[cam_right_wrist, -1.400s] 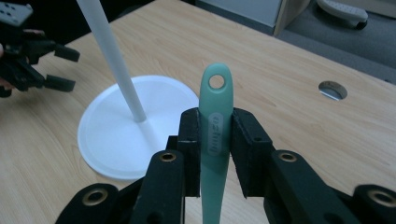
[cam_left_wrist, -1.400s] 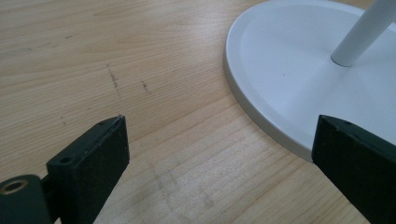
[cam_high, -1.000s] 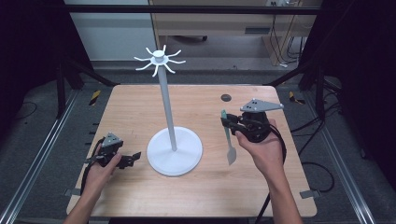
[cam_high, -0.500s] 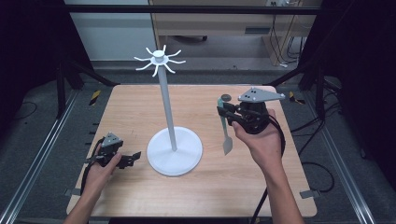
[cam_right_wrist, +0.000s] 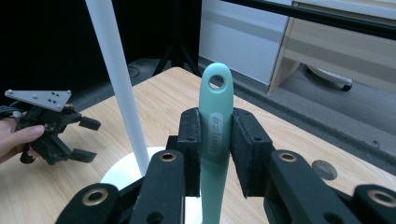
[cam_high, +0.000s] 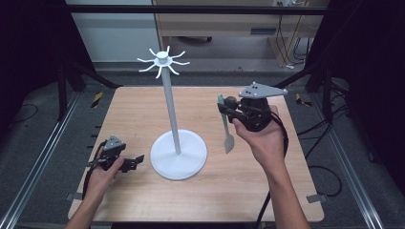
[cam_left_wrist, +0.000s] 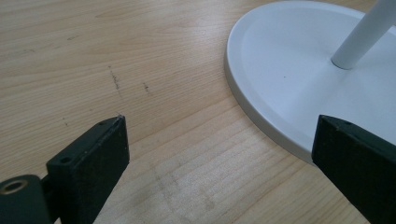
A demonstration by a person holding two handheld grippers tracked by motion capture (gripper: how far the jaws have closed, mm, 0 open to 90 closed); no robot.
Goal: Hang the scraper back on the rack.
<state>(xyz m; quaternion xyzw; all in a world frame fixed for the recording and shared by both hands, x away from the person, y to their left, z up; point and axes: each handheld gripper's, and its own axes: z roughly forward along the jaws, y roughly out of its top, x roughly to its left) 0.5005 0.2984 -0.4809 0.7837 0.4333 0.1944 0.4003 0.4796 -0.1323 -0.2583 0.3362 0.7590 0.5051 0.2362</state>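
wooden table (cam_high: 143, 114) scene: right gripper (cam_high: 224, 110) clamped on spatula (cam_high: 226, 128) handle, held up right of the stand (cam_high: 177, 151), mid-carry; next likely needs handle hole lifted onto a hook (cam_high: 180, 63); left gripper (cam_high: 136, 161) jaws apart left of stand.

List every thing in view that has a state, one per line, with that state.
Spatula: upright, hanging hole on top, clamped by its handle, off the table.
Right gripper: shut on the spatula.
Left gripper: open, holding nothing.
Hook stand: upright, all hooks bare.
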